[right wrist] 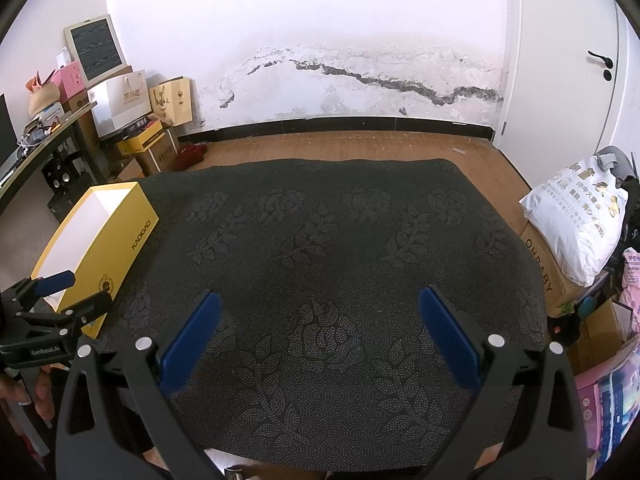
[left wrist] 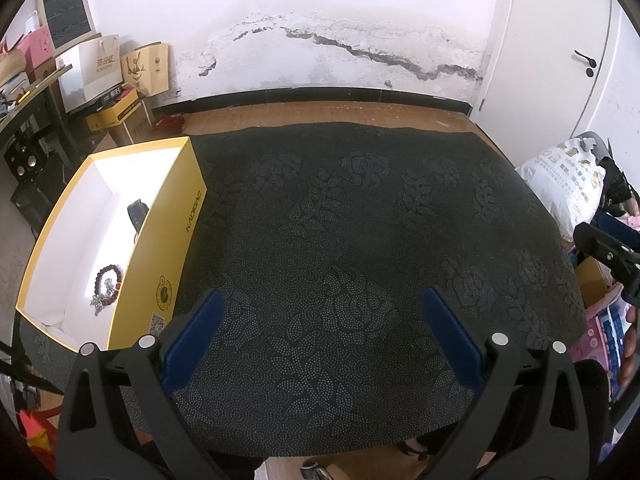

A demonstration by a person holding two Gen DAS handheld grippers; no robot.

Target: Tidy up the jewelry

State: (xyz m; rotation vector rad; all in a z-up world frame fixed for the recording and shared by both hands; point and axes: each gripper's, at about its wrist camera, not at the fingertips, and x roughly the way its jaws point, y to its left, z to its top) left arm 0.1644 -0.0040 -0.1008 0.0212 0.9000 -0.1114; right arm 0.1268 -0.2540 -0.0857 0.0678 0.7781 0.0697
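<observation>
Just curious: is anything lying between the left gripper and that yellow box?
No: only the black floral-embossed mat lies between the left gripper and the yellow cardboard box, per the left wrist view.

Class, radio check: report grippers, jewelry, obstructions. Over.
Left gripper and right gripper open, empty. Bead bracelet and dark band inside yellow box. Black cloth bare, nothing blocking.
</observation>
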